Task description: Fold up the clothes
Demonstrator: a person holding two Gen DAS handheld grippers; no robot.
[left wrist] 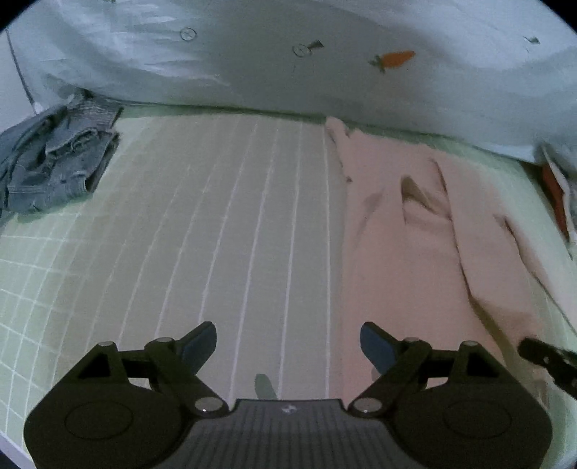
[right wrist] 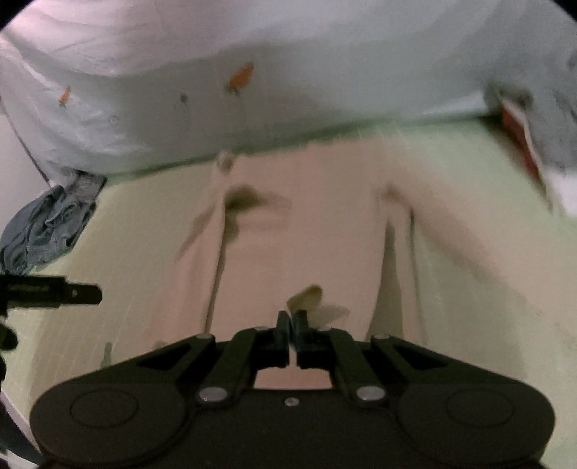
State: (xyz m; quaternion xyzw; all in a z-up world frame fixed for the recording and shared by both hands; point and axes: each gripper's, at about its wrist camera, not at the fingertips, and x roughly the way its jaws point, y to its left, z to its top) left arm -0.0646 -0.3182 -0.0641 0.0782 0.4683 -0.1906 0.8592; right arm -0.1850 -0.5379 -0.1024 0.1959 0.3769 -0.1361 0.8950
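Right tongs (right wrist: 291, 324) pinch the pink garment's (right wrist: 306, 223) edge, likely to fold it; left tongs (left wrist: 288, 348) hover wide open, empty.

No words, numbers or brand names can be read in either view. The only marks are printed pictures on the pale quilt (left wrist: 252, 65): an orange carrot (left wrist: 395, 59) and small circle drawings (left wrist: 187, 34), none carrying letters. A tiny light emblem (left wrist: 287, 409) sits on the left gripper's body, too small to make out.
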